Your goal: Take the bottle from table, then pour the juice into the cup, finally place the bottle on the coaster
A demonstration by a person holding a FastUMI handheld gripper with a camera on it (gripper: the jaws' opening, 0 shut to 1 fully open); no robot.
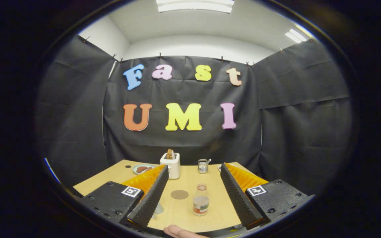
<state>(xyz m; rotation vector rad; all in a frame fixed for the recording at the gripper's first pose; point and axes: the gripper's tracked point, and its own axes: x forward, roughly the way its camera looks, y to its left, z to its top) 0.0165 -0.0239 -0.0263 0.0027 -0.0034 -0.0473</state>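
Wooden table [190,185], bottle [200,200] between open tongs [194,195]

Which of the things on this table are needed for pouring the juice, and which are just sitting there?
For the job: bottle standing between the open gripper's fingers; round coaster beside it; cup, partly hidden behind one finger.

Just lying about: toaster with toast; plate of food; small metal holder.
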